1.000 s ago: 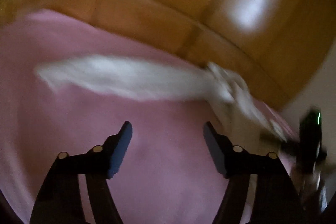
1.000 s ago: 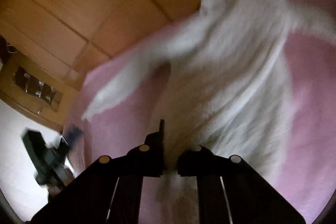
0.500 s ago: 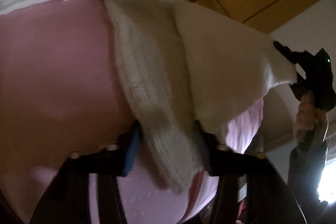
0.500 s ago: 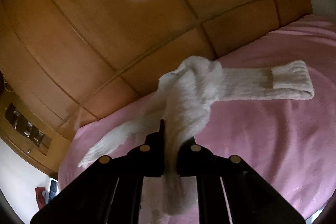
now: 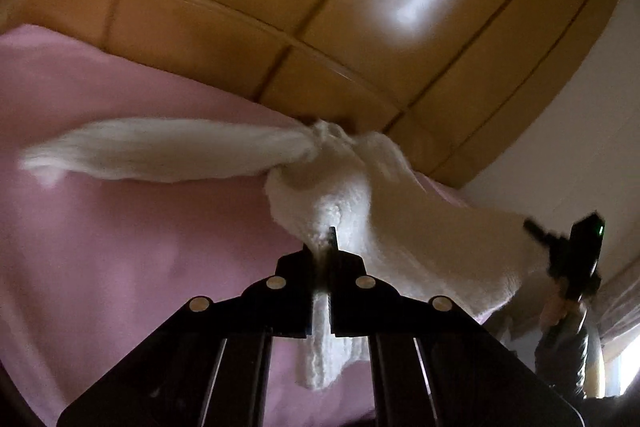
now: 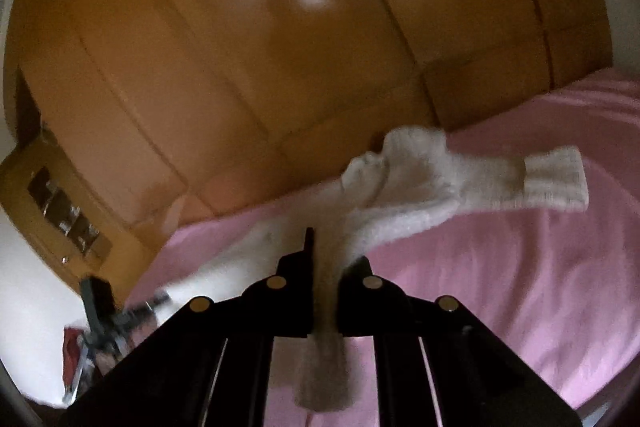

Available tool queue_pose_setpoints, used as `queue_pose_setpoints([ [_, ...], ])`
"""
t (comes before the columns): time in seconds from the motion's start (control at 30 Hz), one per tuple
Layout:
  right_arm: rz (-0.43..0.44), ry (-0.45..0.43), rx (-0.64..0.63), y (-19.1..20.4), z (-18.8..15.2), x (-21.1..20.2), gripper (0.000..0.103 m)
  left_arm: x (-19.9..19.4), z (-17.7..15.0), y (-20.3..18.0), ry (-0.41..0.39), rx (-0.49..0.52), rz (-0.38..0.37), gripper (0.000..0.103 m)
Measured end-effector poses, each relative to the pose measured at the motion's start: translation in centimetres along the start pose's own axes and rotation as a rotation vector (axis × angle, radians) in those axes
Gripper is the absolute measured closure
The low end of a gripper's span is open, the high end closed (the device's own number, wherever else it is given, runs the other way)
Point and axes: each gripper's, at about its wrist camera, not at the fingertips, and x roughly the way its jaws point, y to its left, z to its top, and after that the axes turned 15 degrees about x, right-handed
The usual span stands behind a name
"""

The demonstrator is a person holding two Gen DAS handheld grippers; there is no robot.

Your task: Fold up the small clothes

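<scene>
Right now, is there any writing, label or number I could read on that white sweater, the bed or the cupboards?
None. The sweater shows no tag or print, the pink blanket and the wardrobe are plain, and the small items on the side shelf are too blurred to read.

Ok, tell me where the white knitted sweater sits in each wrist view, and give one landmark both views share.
Left wrist: white knitted sweater at centre, one sleeve stretching left, hem pinched in the left gripper.
Right wrist: sweater at centre right, ribbed cuff pointing right, pinched in the right gripper.
Shared landmark: pink bedsheet under the sweater.
</scene>
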Motion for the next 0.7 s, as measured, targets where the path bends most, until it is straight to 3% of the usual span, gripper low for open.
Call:
queue_pose_setpoints([
  [0.17, -0.098, 0.194, 0.089, -5.1, -8.2, 1.6, 0.097, -3.7, -5.7, 0.7, 0.091, -0.032, 0.059, 0.099],
  [0.33, -0.261, 0.271, 0.126, -9.1, -12.3, 3.7, 0.097, 0.1, -11.5, 0.9, 0.268, -0.065, 0.119, 0.099],
  [0.4, -0.292, 0.274, 0.119, -9.6, -12.3, 4.1, 0.095, 1.2, -10.3, 1.2, 0.279, -0.077, 0.138, 0.098],
  [0.47, -0.315, 0.243, 0.084, -8.9, -11.7, 3.7, 0.081, 1.5, -9.4, 1.9, 0.26, -0.094, 0.139, 0.086],
  [0.5, -0.326, 0.214, 0.064, -8.5, -11.3, 3.4, 0.071, 1.1, -8.9, 2.6, 0.237, -0.117, 0.146, 0.069],
  [0.53, -0.335, 0.188, 0.048, -8.2, -11.0, 3.4, 0.052, 0.7, -8.5, 3.0, 0.214, -0.131, 0.171, 0.059],
  [0.57, -0.335, 0.156, 0.025, -7.5, -10.5, 3.2, 0.048, 1.0, -8.2, 3.8, 0.186, -0.149, 0.207, 0.046],
  [0.7, -0.281, 0.142, -0.013, -5.1, -10.2, 5.4, 0.037, -0.1, -6.0, 8.1, 0.106, -0.258, 0.333, 0.045],
])
